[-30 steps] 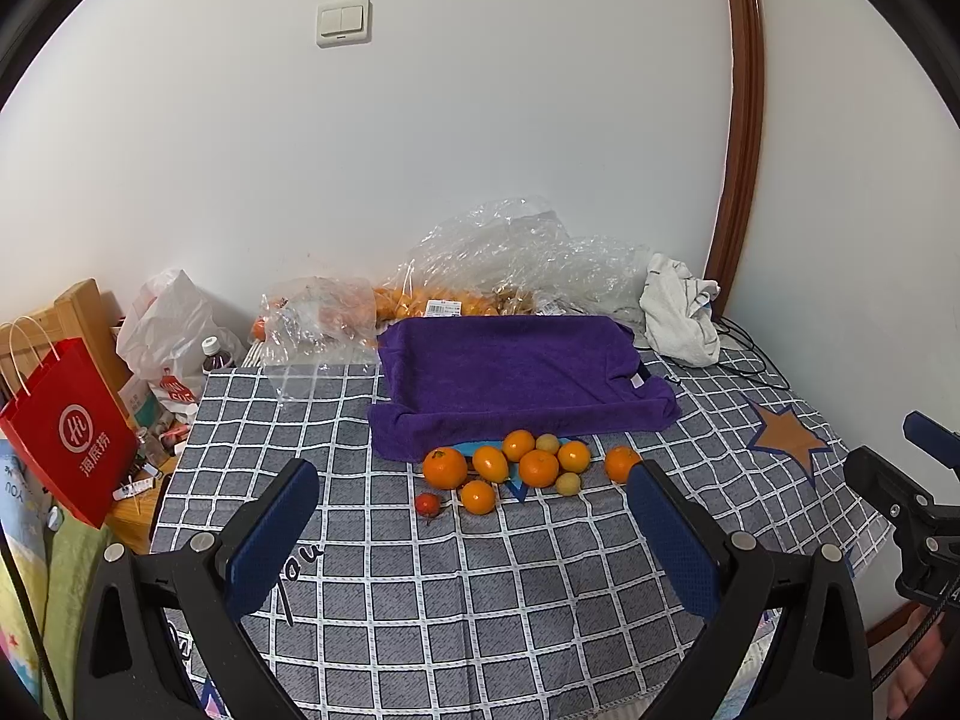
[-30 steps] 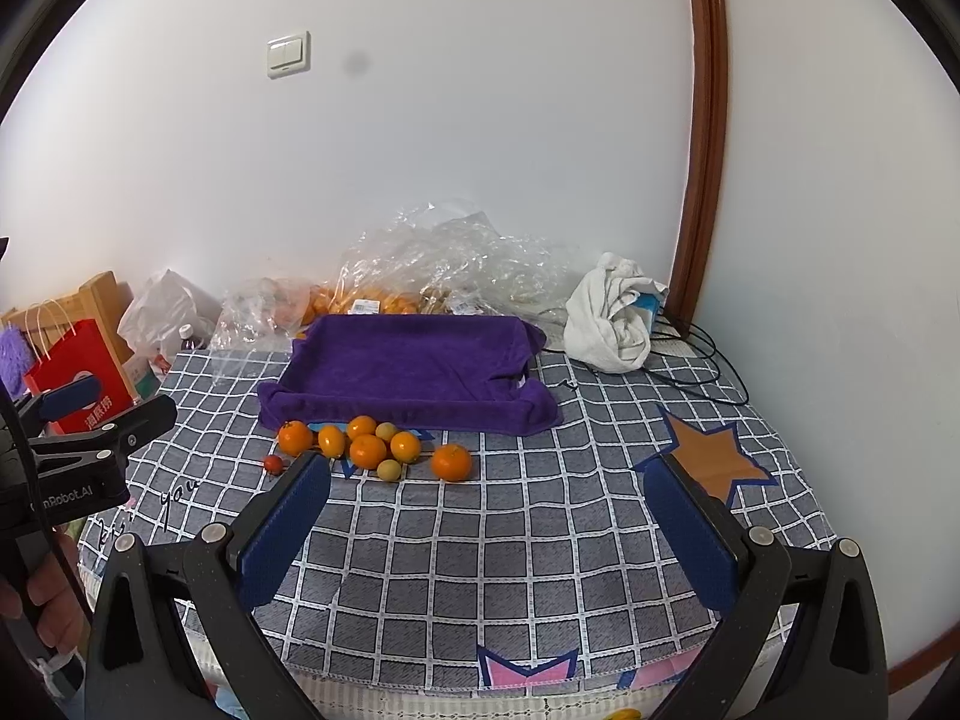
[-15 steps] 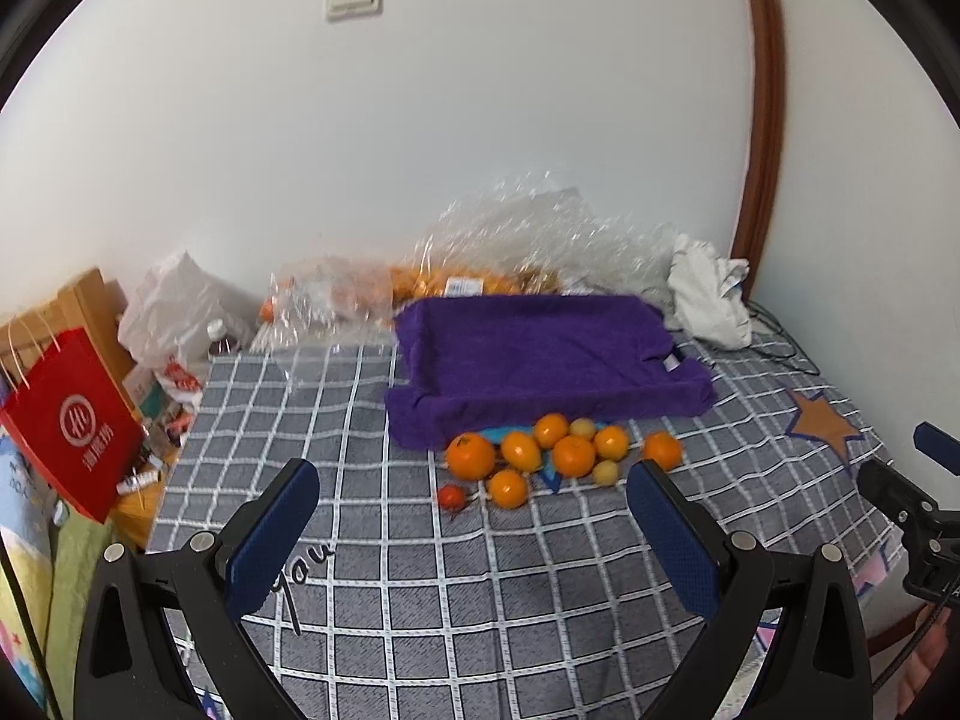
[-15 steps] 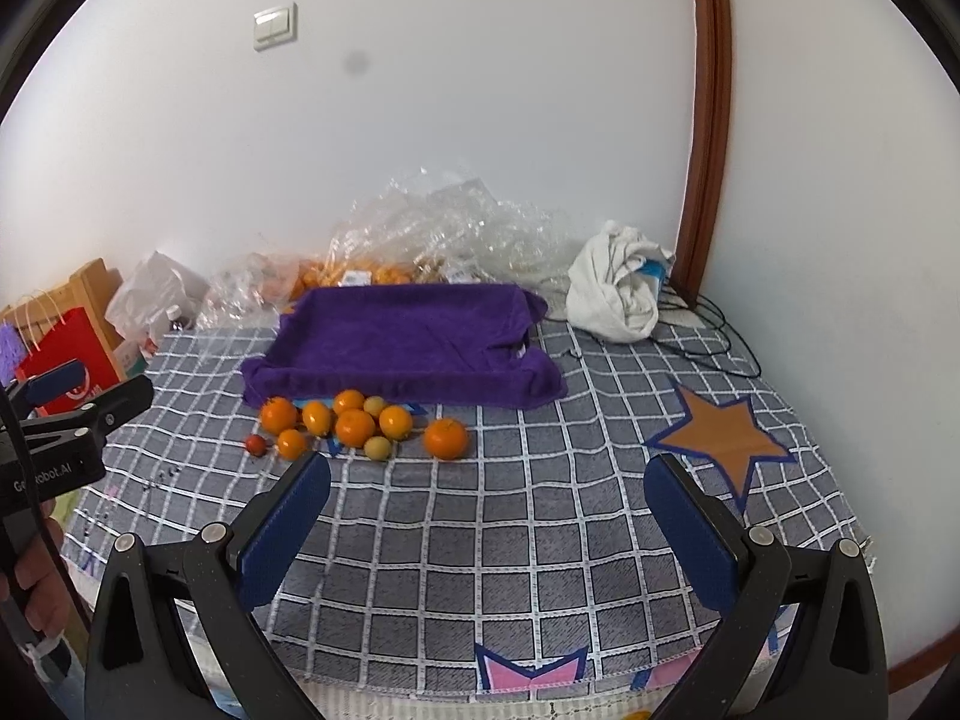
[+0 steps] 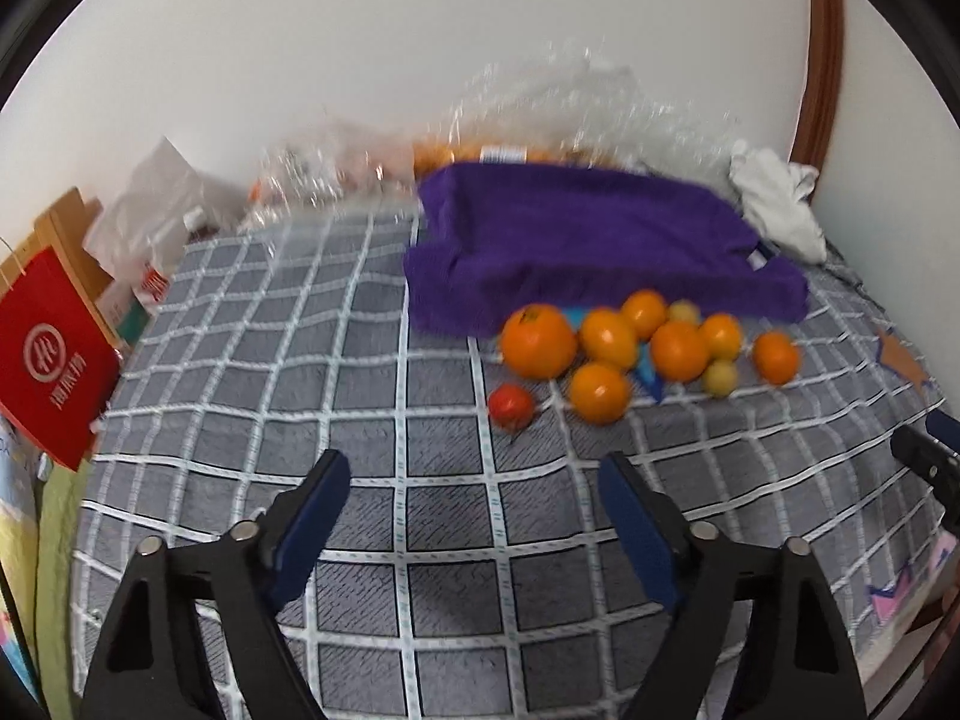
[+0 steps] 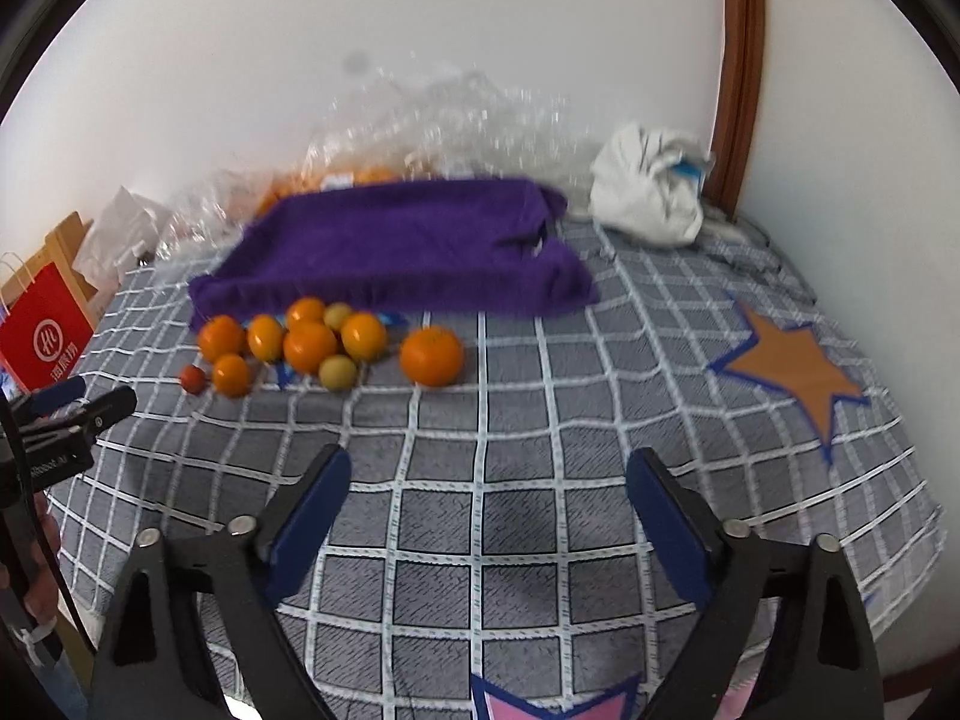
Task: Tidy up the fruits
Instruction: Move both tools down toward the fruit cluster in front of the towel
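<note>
Fruits (image 5: 636, 348) clustered beside purple towel (image 5: 600, 240), left claw (image 5: 474, 480) and right claw (image 6: 489, 480) both released

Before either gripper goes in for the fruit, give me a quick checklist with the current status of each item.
1. Left gripper open and holding nothing: ok.
2. Right gripper open and holding nothing: ok.
3. Fruit reachable: ok; the orange fruits lie bunched on the checked cloth in front of the purple towel, uncovered.
4. Easy single picks: ok; the small red fruit and the lone orange sit apart from the bunch.
5. Path from each gripper to the fruit clear: ok, bare cloth between.
6. Sharp view of the target: not ok, both pictures are blurred.
</note>
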